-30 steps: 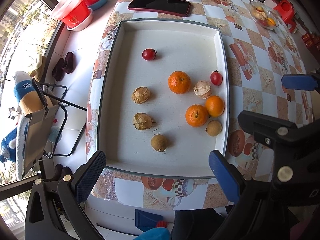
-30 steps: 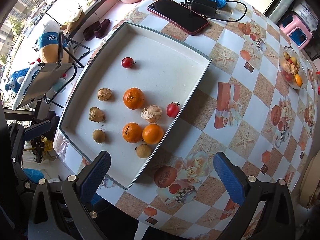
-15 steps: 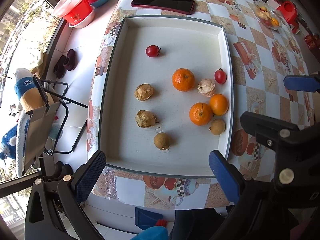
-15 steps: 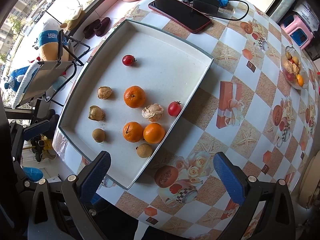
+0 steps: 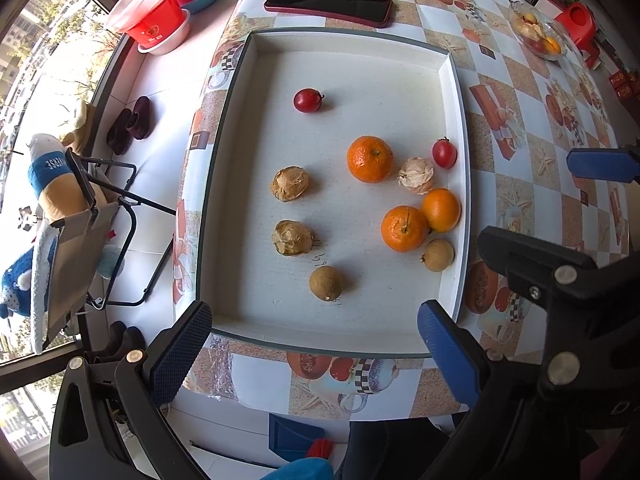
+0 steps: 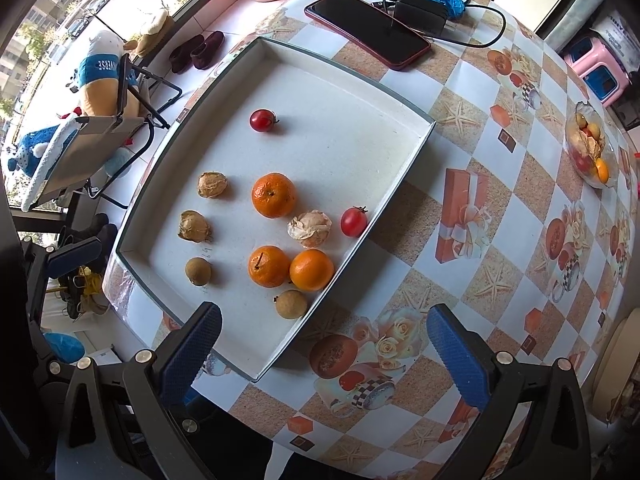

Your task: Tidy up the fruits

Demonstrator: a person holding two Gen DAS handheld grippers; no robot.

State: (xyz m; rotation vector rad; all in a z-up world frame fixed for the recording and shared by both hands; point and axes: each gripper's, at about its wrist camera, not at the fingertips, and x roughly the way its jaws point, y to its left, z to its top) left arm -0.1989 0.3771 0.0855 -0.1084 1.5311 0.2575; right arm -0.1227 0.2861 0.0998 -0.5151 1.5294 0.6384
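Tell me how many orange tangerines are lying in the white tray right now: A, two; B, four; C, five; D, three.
D: three sit in the white tray, one tangerine alone near the middle and a touching pair, the second and the third, by the right wall.

Counted inside the white tray (image 5: 456, 92): three oranges (image 5: 369, 159) (image 5: 404, 228) (image 5: 441, 210), two red cherry tomatoes (image 5: 307, 100) (image 5: 444, 153), three papery husked fruits (image 5: 290, 183) (image 5: 292, 237) (image 5: 416, 175), two round brown fruits (image 5: 325, 283) (image 5: 439, 255); ten pieces in all. On the patterned tablecloth: one dark phone (image 5: 328, 3), one black charger (image 6: 420, 12), one glass bowl (image 6: 590, 148) of mixed fruit, too small to count
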